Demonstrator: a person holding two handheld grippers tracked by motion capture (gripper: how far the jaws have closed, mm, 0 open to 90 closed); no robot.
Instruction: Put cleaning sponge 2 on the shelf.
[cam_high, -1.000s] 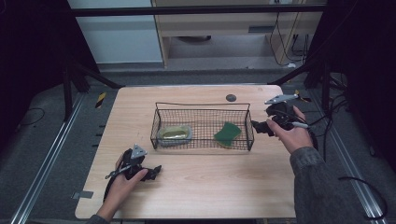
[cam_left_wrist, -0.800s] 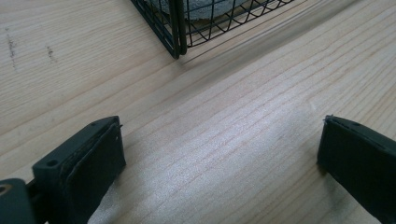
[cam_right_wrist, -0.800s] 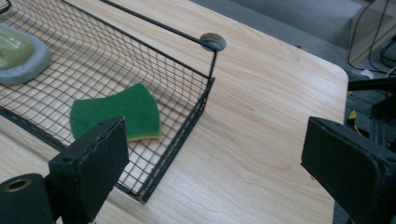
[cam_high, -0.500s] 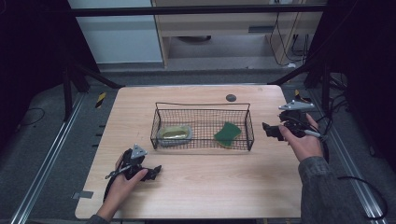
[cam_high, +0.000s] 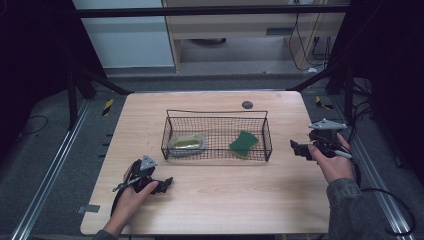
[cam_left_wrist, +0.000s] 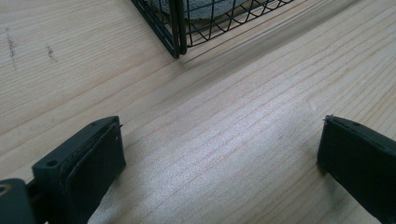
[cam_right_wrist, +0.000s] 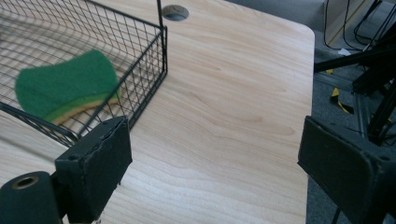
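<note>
Beside the wire basket (cam_high: 218, 135), my right hand-held gripper (cam_high: 300, 149) hovers over the counter (cam_high: 250, 195), jaws wide and empty. Inside lies the green sponge (cam_high: 243, 144). My left hand-held gripper (cam_high: 165, 182) rests spread wide, empty.
</note>
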